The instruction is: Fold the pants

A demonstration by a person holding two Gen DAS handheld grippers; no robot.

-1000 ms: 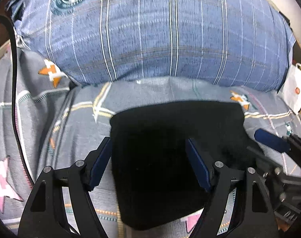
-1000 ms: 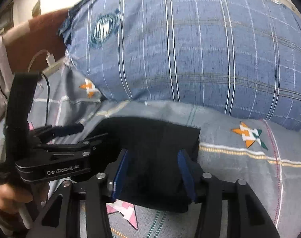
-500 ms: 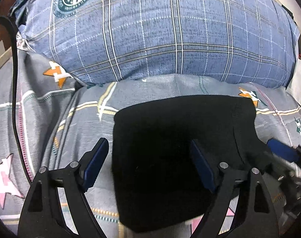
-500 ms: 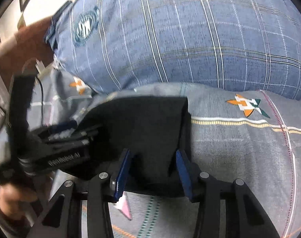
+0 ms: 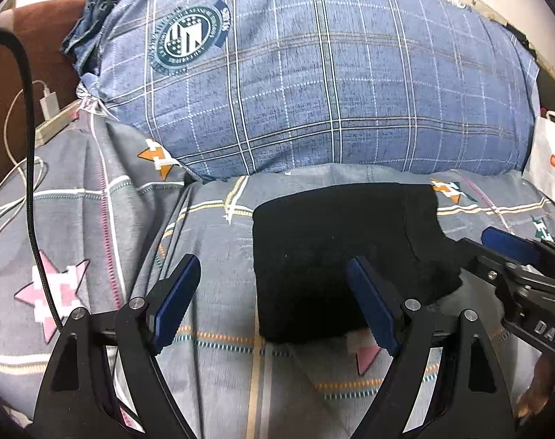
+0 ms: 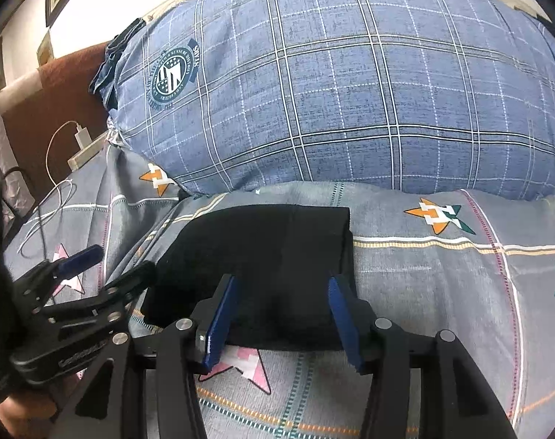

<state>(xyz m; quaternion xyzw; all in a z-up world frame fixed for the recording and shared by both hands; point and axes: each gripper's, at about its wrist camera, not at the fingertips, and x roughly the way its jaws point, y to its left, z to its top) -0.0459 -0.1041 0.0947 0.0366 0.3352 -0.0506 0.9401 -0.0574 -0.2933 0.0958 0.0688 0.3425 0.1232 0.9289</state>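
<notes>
A bedroom in a home: a bed spread with a grey patterned sheet (image 5: 94, 219), a large blue plaid pillow (image 5: 314, 84) at its head, and a white phone charger (image 6: 81, 135) trailing its cable.

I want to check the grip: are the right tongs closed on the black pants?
No, the right tongs stand open above the folded black pants, with a clear gap between both blue pads.

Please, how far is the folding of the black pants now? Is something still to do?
Done, it seems: the black pants lie as a compact folded rectangle on the grey bedspread, in front of the blue plaid pillow. In hand: nothing; the left gripper and right gripper are both open, near the pants' front edge. Left: perhaps only smoothing the uneven right corner.
</notes>
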